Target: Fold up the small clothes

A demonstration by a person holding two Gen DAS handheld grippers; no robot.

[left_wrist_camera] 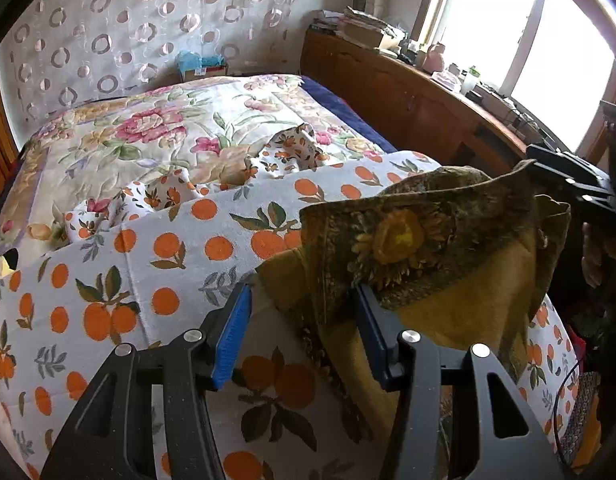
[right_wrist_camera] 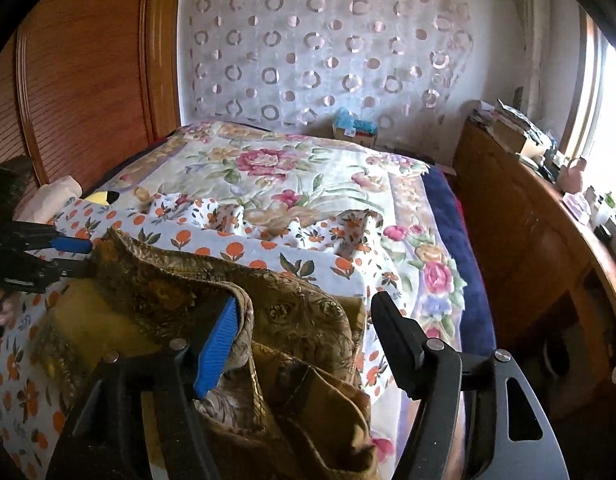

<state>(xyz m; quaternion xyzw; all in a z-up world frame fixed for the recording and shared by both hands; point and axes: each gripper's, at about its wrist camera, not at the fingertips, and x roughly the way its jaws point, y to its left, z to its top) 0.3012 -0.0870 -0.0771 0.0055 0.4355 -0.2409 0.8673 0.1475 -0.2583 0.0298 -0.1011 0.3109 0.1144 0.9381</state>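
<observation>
A small olive-brown cloth with a sunflower print [left_wrist_camera: 412,248] lies partly lifted and rumpled on an orange-print quilt [left_wrist_camera: 168,248]. My left gripper [left_wrist_camera: 304,328] is open, its blue pads either side of the cloth's near edge, which drapes over the right finger. In the right wrist view the same cloth [right_wrist_camera: 300,320] is bunched between the spread fingers of my right gripper [right_wrist_camera: 308,320], which is open; cloth touches its left blue pad [right_wrist_camera: 216,344]. The left gripper [right_wrist_camera: 74,256] shows at the cloth's far left corner.
The orange-print quilt lies on a bed covered by a floral bedspread [right_wrist_camera: 268,168]. A wooden cabinet [right_wrist_camera: 540,248] with clutter runs along the right side under a bright window. A wooden headboard [right_wrist_camera: 88,80] stands left. A cardboard box [right_wrist_camera: 354,128] sits at the far wall.
</observation>
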